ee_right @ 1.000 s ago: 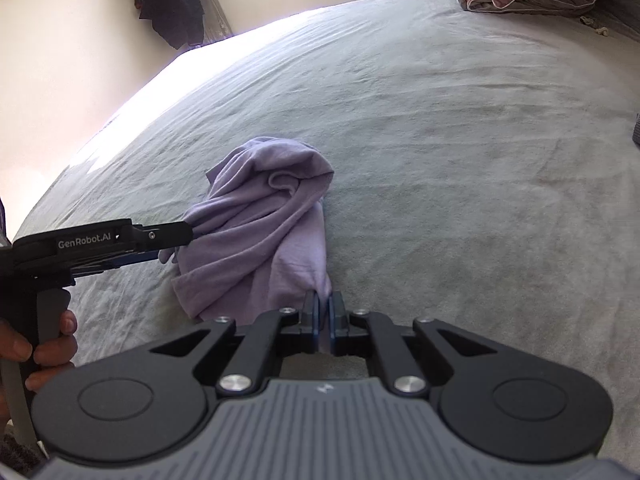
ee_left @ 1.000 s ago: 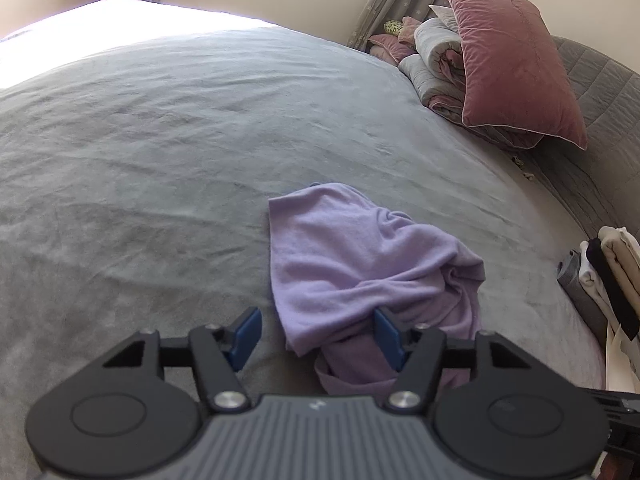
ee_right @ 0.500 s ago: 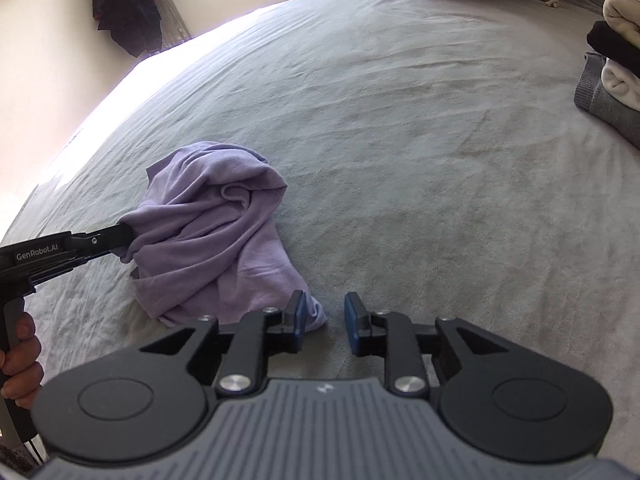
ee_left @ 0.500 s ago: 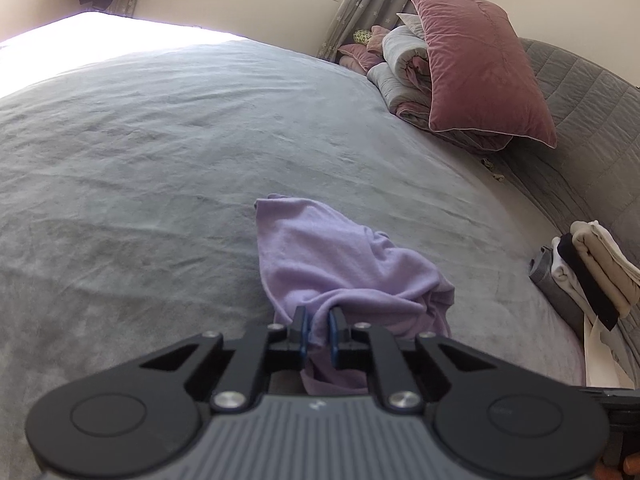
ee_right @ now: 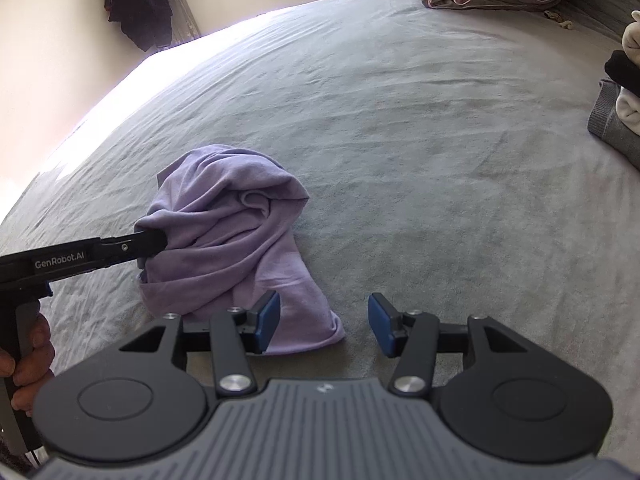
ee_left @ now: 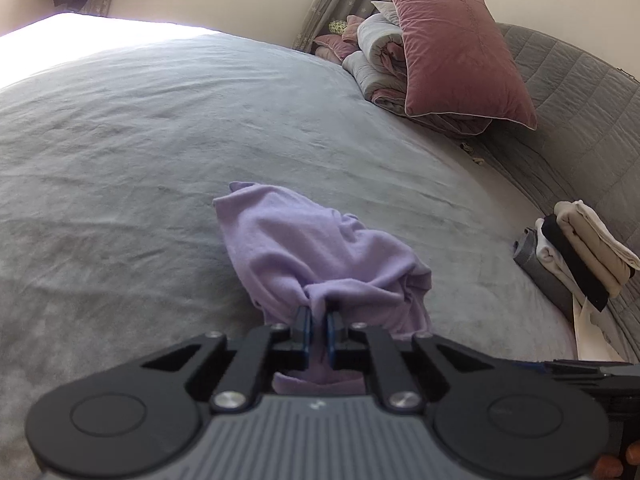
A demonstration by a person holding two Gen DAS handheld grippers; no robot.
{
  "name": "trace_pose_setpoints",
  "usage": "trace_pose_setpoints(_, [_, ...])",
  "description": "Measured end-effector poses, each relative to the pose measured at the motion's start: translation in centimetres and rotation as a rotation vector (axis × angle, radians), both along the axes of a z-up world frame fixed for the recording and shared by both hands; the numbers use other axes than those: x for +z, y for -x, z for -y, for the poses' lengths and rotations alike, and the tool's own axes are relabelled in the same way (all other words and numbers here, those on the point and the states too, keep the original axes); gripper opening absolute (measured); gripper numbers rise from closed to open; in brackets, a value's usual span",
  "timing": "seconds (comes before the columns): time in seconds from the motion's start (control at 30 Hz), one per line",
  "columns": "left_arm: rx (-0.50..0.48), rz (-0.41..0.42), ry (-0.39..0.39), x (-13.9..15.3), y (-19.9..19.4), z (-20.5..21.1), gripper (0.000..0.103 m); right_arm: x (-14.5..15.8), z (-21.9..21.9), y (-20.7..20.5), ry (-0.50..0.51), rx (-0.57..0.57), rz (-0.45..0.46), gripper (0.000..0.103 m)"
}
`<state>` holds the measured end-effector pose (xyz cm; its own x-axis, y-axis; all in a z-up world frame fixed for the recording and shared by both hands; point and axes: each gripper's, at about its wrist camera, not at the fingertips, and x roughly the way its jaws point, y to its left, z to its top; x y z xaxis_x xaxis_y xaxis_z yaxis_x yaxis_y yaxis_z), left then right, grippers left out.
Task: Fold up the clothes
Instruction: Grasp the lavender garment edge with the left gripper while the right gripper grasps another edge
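Since a second ago we have swapped grips: our left gripper (ee_left: 318, 330), then spread wide, now pinches a bunched fold of the lilac garment (ee_left: 316, 256), while our right gripper (ee_right: 322, 326), then clamped on the cloth's near corner, has let go; its jaws are opening, and that corner lies loose on the bed between the pads without touching them.

Nearest us, the garment sits crumpled in a heap on the grey bedspread (ee_left: 140, 140), low and close in front of both grippers. We judge it light, soft and limp: it will sag and drape from any single hold, and thin knit could slip from a shallow pinch. A hem or corner, such as the flat edge (ee_right: 316, 336) by our right jaws, looks the better place to take it for spreading out.

Farther right, a stack of folded clothes (ee_left: 580, 256) rests near the bed's edge; beyond it lie a pink pillow (ee_left: 456, 52) and rolled bedding.

Which part of the garment we hold, sleeve or hem, stays hidden in the bunching, and the stack is cut off in the right view.
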<state>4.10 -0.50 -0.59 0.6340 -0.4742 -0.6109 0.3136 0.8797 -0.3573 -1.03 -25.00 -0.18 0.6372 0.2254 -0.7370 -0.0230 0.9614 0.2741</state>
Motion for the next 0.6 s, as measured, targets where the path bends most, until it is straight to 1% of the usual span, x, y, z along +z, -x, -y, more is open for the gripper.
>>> trace_pose_setpoints(0.1, [-0.088, 0.034, 0.019, 0.5, 1.2, 0.7, 0.005, 0.4, -0.1, 0.0, -0.017, 0.013, 0.025, 0.053])
trace_pose_setpoints(0.2, [-0.188, 0.064, 0.039, 0.9, 2.6, 1.6, 0.005, 0.9, 0.3, 0.3, -0.068, 0.029, 0.061, 0.053])
trace_pose_setpoints(0.33, [-0.287, 0.055, 0.051, 0.6, 4.2, 2.9, 0.005, 1.4, 0.5, 0.5, -0.137, 0.059, 0.083, 0.053])
trace_pose_setpoints(0.43, [-0.354, 0.046, 0.047, 0.4, 5.3, 3.7, 0.005, 1.5, 0.0, 0.7, -0.188, 0.119, 0.093, 0.053])
trace_pose_setpoints(0.5, [-0.404, 0.043, 0.045, 0.3, 6.1, 4.2, 0.004, 1.4, -0.3, 0.6, -0.200, 0.143, 0.089, 0.053])
trace_pose_setpoints(0.6, [-0.465, 0.052, 0.046, 0.5, 7.7, 4.5, 0.004, 1.1, -0.9, 0.4, -0.190, 0.154, 0.078, 0.052])
